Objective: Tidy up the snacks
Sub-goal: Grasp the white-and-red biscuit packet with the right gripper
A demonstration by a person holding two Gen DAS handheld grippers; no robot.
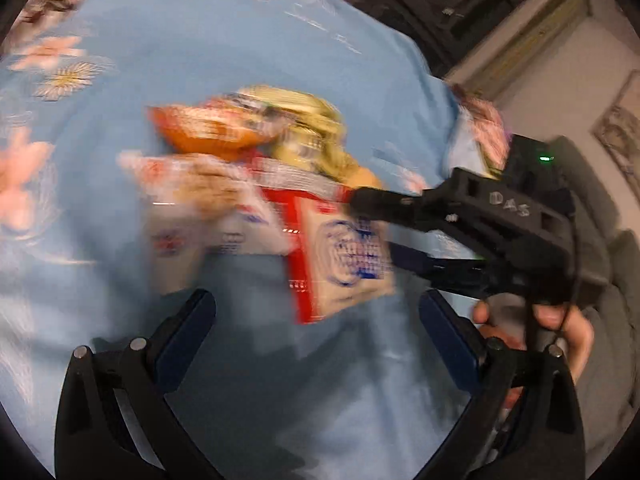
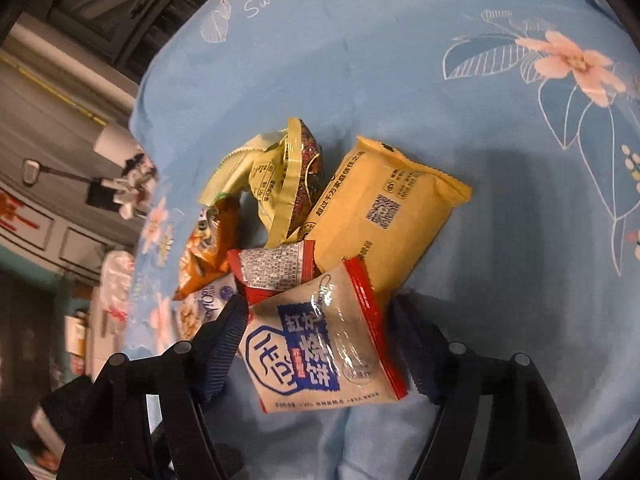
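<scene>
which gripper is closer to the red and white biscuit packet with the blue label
Right. The right gripper straddles the red and white biscuit packet, fingers on either side. The left gripper is open and empty, just short of it.

Both views are dim and bluish, with dark vignetted corners and fisheye bending at the rims. The left wrist view is heavily smeared by motion blur: the snack packets (image 1: 280, 184) dissolve into streaks and their print cannot be read, though the left gripper (image 1: 316, 320) at the bottom stays fairly crisp. The right wrist view is sharp; the red-edged packet (image 2: 320, 344) shows glare on its clear wrapper, and a soft shadow darkens the blue bedsheet (image 2: 520, 240) at right.
</scene>
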